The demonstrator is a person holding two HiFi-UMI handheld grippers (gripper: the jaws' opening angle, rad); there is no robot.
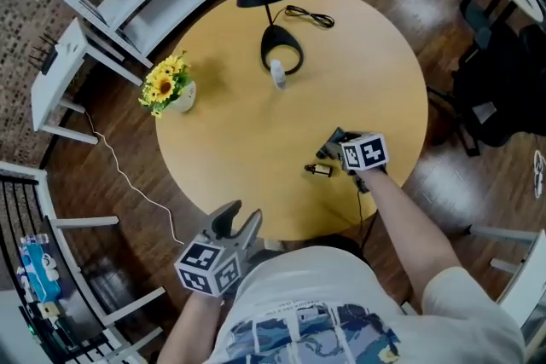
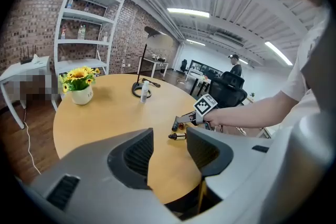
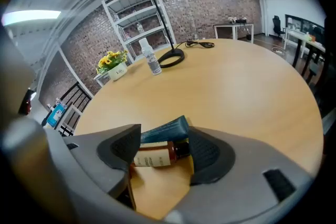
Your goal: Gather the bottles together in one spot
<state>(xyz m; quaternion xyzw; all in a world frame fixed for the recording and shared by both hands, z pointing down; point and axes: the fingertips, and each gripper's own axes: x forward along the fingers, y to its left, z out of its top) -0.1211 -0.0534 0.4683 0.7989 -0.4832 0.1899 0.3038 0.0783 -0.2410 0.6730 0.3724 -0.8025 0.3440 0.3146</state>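
Bottles not yet together. Small brown glass bottle with white label [image 3: 149, 156] is pinched end to end by right gripper [image 3: 161, 143] at near edge of round wooden table [image 1: 239, 149], against dark teal tube [image 3: 164, 129]. Tiny dark bottle [image 1: 320, 170] lies just beside. Clear plastic bottle [image 1: 278, 74] stands well apart by black lamp base [image 1: 281, 43]; I judge it is left to fetch. Left gripper [image 2: 169, 147] spread, empty. Only right gripper view shows the grip; head view shows the gap.

Bottle [image 1: 278, 74] stands beside lamp base [image 1: 277, 37], flowerpot [image 1: 183, 96] farther left.
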